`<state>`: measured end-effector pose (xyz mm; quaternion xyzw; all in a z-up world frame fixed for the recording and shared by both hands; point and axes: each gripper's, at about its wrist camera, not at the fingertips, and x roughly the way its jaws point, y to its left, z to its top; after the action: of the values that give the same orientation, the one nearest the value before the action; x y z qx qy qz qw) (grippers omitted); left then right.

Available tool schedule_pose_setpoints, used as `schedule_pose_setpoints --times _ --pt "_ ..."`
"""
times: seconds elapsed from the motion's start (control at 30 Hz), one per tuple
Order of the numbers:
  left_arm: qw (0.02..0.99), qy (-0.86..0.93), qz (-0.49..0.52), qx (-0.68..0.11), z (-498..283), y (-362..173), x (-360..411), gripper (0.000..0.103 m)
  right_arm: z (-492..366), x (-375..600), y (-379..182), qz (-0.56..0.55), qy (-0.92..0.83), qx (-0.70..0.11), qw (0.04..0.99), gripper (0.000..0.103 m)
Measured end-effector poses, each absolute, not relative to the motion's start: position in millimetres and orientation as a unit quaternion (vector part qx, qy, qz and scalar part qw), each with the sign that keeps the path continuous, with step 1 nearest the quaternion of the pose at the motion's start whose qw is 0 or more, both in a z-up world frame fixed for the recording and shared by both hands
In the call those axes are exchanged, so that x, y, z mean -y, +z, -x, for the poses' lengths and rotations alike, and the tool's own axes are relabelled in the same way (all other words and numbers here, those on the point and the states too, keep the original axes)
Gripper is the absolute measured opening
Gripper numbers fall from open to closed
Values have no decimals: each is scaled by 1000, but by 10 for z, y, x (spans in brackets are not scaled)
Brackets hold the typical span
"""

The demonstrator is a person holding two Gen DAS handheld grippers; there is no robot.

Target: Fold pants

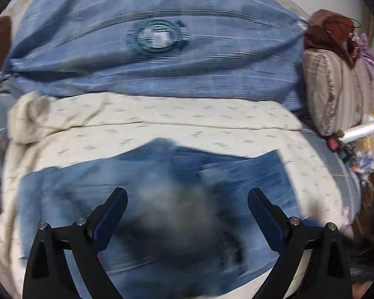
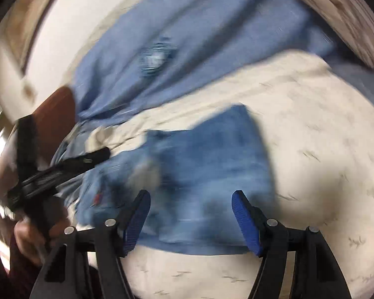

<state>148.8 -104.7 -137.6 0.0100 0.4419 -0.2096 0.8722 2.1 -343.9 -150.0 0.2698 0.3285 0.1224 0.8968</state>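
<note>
The left wrist camera is looking forward and down along its left gripper (image 1: 187, 214), sitting close over the jeans (image 1: 162, 199) on the cream sheet (image 1: 162, 122), with the blue cover (image 1: 149, 62) filling twelve o'clock. The right wrist camera is looking down past its right gripper (image 2: 190, 214) at the same jeans (image 2: 207, 164), rolled so the cover (image 2: 187, 37) is running towards one o'clock. Both are sharing jeans, sheet and cover; the left gripper (image 2: 62, 167) is showing at nine o'clock

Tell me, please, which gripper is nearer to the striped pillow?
Right. The striped pillow stands at the jeans' right end, where the right gripper hovers; the left gripper works their left end.
</note>
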Motion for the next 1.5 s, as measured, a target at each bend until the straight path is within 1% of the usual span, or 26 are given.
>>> schedule_pose_setpoints --times 0.03,0.07,0.13,0.3,0.4,0.53,0.6,0.67,0.77,0.93,0.97,1.0,1.03,1.07,1.1,1.23,1.4,1.47,1.5 --pt "869 -220 -14 -444 -1515 -1405 1189 97 -57 3472 -1605 -286 118 -342 887 66" --pt "865 -224 -23 -447 -1545 -1437 1299 97 -138 3507 -1716 -291 99 -375 875 61" --pt "855 -230 -46 -463 -1646 -1564 1571 97 -181 3540 -1811 -288 87 -387 871 57" --pt "835 -195 -93 -507 -1943 -1945 1954 97 -219 3618 -1890 -304 117 -377 867 59" --pt "822 -174 -89 -536 -2121 -2190 2025 97 -281 3656 -1907 -309 144 -371 864 60" --pt "824 -173 -86 -533 -2138 -2230 2036 99 -244 3729 -1871 -338 161 -368 851 60" --pt "822 -176 -71 -537 -2123 -2174 1967 97 -203 3712 -1790 -332 164 -346 862 60" --pt "828 -185 -35 -529 -2027 -1985 1787 97 -147 3640 -1628 -302 172 -306 886 60" --pt "837 -185 -41 -513 -1826 -1790 1569 97 -149 3576 -1491 -286 182 -271 901 60" --pt "863 -157 -54 -477 -1447 -1441 910 97 -615 3579 -1484 -304 160 -289 893 60" --pt "870 -137 -56 -470 -1399 -1379 705 97 -758 3597 -1496 -311 146 -293 892 67" --pt "875 -120 -53 -466 -1371 -1323 528 97 -878 3612 -1544 -316 127 -302 890 72" --pt "879 -105 -47 -462 -1335 -1286 354 97 -989 3621 -1628 -322 120 -321 882 74" --pt "883 -90 -39 -459 -1301 -1256 173 97 -1099 3632 -1740 -334 117 -345 869 74" --pt "885 -68 -25 -459 -1254 -1214 -107 97 -1096 3639 -1744 -342 115 -334 871 74" --pt "888 -3 16 -460 -1079 -1171 -860 97 -877 3528 -1625 -323 112 -316 885 74" --pt "880 34 62 -470 -905 -1276 -1437 97 -537 3113 -1448 -275 183 -289 898 74" --pt "874 28 86 -477 -833 -1331 -1491 97 -496 2876 -1527 -260 197 -312 892 74" --pt "868 16 106 -484 -812 -1372 -1520 97 -497 2757 -1620 -249 199 -337 886 74"
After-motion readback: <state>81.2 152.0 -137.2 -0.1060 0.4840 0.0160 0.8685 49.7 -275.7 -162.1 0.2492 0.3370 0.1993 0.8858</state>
